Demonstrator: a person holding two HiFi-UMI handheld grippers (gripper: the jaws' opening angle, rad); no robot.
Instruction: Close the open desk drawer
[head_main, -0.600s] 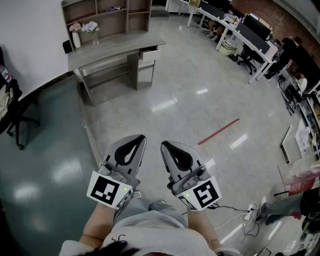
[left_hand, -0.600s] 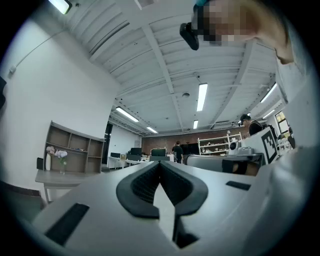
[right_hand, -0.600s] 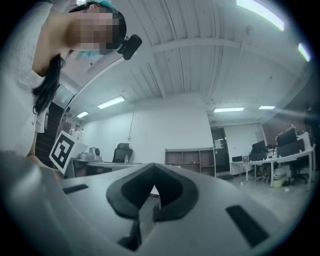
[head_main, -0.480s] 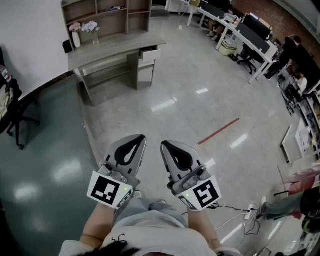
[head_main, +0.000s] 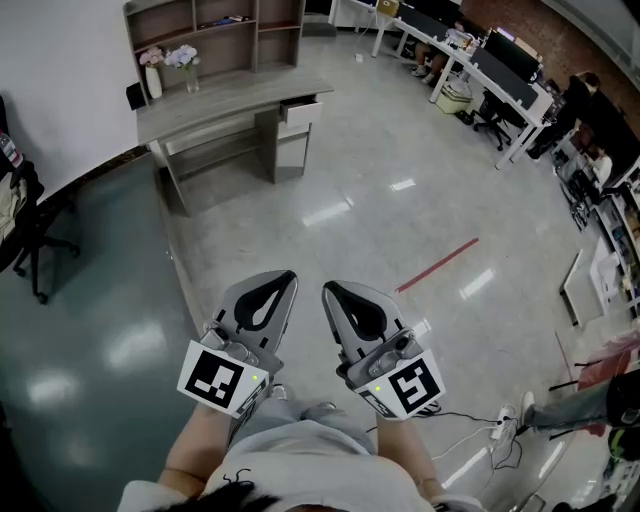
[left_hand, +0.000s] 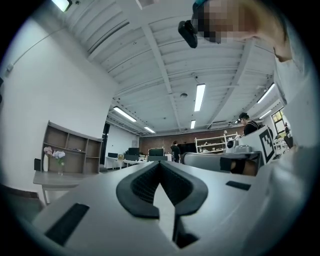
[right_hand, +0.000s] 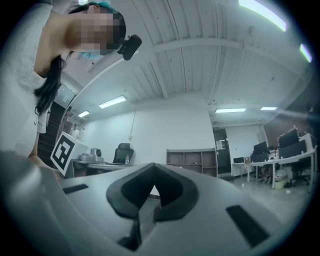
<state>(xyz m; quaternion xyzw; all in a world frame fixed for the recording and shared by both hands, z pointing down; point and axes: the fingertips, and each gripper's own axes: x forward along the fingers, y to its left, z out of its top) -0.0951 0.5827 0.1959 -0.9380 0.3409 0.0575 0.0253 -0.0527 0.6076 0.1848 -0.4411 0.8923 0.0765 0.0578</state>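
The left gripper (head_main: 272, 284), at the lower centre of the head view, is a smooth, light grey wedge with black padding round a teardrop-shaped hollow. The right gripper (head_main: 340, 298) beside it is built alike. At the rear of each sits a white cube (head_main: 214, 377) printed with black square markers, and a small green light (head_main: 252, 379) glows next to it. In the left gripper view the black pad (left_hand: 145, 185) is finely ribbed, and dark rectangular slots (left_hand: 67, 230) are cut into the shell. The person wears a white top (head_main: 300, 475) and grey trousers (head_main: 290, 418). Dark hair (head_main: 235, 492) shows at the bottom edge.
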